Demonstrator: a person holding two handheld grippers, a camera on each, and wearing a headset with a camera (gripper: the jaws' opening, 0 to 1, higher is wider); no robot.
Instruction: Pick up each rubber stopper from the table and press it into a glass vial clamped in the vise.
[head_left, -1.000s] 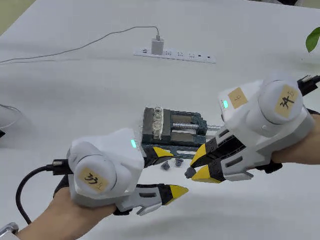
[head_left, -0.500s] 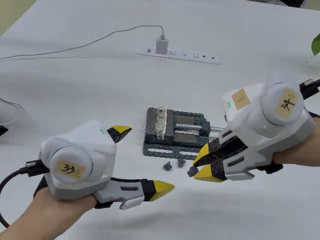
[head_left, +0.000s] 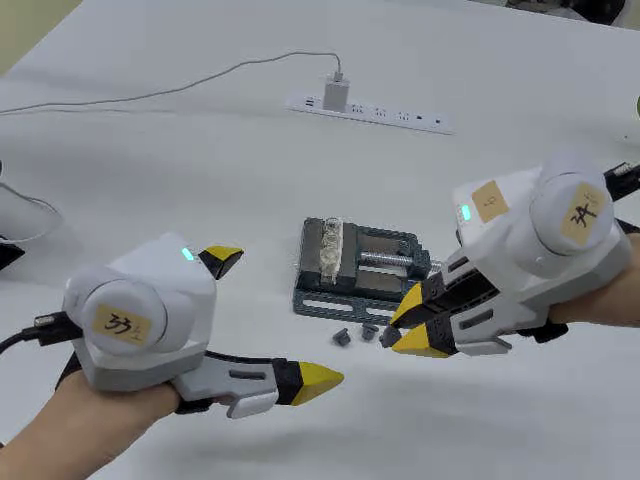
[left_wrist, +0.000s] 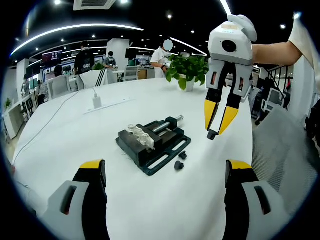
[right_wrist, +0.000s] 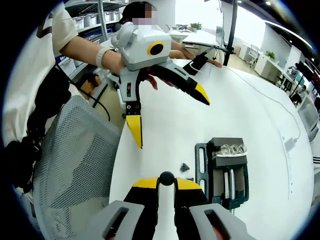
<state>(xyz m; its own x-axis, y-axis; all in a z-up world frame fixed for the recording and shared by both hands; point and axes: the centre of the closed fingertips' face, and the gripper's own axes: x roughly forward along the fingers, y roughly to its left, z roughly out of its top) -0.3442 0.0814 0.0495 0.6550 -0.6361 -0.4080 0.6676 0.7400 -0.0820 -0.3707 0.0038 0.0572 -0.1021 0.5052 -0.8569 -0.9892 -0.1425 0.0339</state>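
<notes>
A dark vise (head_left: 357, 272) sits mid-table with clear glass vials (head_left: 330, 245) clamped at its left jaw. Two loose grey rubber stoppers (head_left: 341, 337) (head_left: 369, 330) lie just in front of it. My right gripper (head_left: 403, 325) hovers right of them, shut on a third stopper (head_left: 389, 339), which sits between its yellow tips in the right gripper view (right_wrist: 166, 178). My left gripper (head_left: 271, 316) is open wide and empty, left of the vise. The left gripper view has the vise (left_wrist: 150, 142), the vials (left_wrist: 139, 131), both loose stoppers (left_wrist: 178, 164) and the right gripper (left_wrist: 218, 125).
A white power strip (head_left: 385, 112) with a plugged charger and cable lies at the back of the white table (head_left: 200, 170). A potted plant (left_wrist: 187, 70) stands beyond the vise. A mesh chair (right_wrist: 75, 165) is by the table edge. People stand far off.
My left gripper has drawn back to the left, away from the vise, its jaws still wide apart. The right gripper has stayed near the loose stoppers, holding its stopper.
</notes>
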